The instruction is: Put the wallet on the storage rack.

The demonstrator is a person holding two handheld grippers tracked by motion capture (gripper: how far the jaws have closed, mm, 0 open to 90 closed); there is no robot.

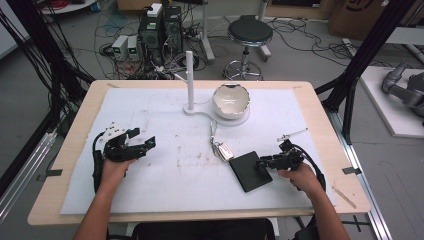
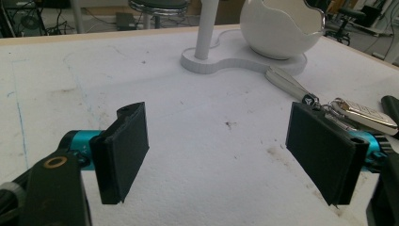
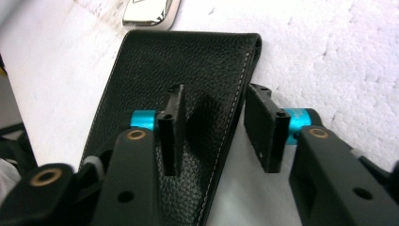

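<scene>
A black leather wallet (image 1: pixel 250 171) (image 3: pixel 188 61) lies flat on the white mat (image 1: pixel 165 185), right of centre. My right gripper (image 1: pixel 261 164) (image 3: pixel 216 94) is low over its right edge. The jaws stand apart, one over the leather and one beside the stitched edge, and neither pad presses on it. A silver key fob (image 1: pixel 223 150) (image 2: pixel 364 114) (image 3: pixel 148 12) on a strap lies just beyond the wallet. At the left of the mat my left gripper (image 1: pixel 144 138) (image 2: pixel 216 136) is wide open with bare mat between its jaws.
A white egg-shaped bowl (image 1: pixel 231 100) (image 2: pixel 282 28) sits on a white base with an upright post (image 1: pixel 189 75) (image 2: pixel 205 28) at the back centre. A thin metal rod (image 1: pixel 292 133) lies right of the wallet. A stool (image 1: pixel 249 32) and cables stand beyond the table.
</scene>
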